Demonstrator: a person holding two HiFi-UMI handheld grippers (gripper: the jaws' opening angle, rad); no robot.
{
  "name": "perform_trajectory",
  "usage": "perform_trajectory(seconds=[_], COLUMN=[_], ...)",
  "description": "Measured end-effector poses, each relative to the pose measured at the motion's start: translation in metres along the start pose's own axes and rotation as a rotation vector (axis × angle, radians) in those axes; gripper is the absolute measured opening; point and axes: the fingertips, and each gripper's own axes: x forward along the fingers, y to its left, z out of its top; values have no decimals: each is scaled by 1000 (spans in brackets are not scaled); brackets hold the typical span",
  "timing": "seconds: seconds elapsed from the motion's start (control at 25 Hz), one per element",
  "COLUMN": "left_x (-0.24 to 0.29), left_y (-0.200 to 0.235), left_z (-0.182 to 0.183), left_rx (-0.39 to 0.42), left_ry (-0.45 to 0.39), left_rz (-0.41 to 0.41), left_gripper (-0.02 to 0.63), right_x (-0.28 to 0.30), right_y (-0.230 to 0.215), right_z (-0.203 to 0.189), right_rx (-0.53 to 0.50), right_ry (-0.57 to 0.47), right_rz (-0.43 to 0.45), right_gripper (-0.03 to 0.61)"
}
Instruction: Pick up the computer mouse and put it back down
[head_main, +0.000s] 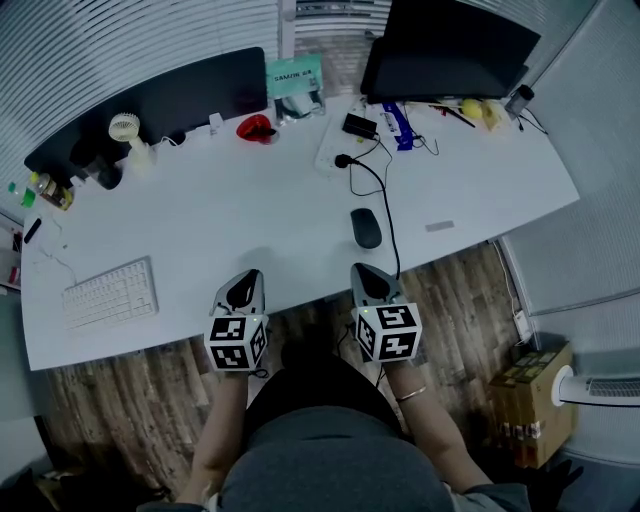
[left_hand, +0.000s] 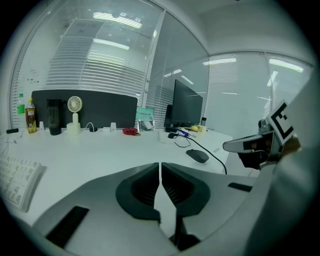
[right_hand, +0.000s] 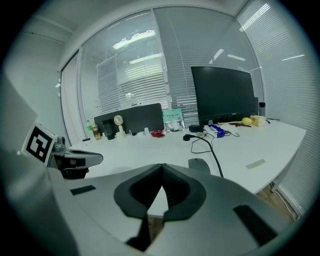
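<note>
a person faces a white desk (head_main: 250, 215). the left hand-held gripper (head_main: 243, 285) and the right hand-held gripper (head_main: 368, 275) hover side by side over the desk's near edge, both with jaws clenched together on nothing. the black computer mouse (head_main: 366, 228) lies flat on the desk just beyond the right one, untouched.

We look steeply down from the head onto the counter (head_main: 250, 215), the left claw (head_main: 247, 278) and right claw (head_main: 362, 272) at its near edge. Each claw camera rides low, facing across the counter; all views share the mouse (head_main: 366, 228) and monitor (head_main: 450, 45).
</note>
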Motion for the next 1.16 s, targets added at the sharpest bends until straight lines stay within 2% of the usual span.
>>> perform_trajectory(seconds=[0.44, 1.16], left_x=[10, 14], left_y=[-7, -7], left_z=[5, 7], left_rx=[-2, -2], left_ry=[2, 5], left_rz=[8, 10], left_gripper=[32, 32], right_x=[0, 6], right_y=[-13, -9], right_z=[-4, -3], right_rx=[18, 15], right_ry=[19, 25], right_rz=[7, 28], right_gripper=[2, 2])
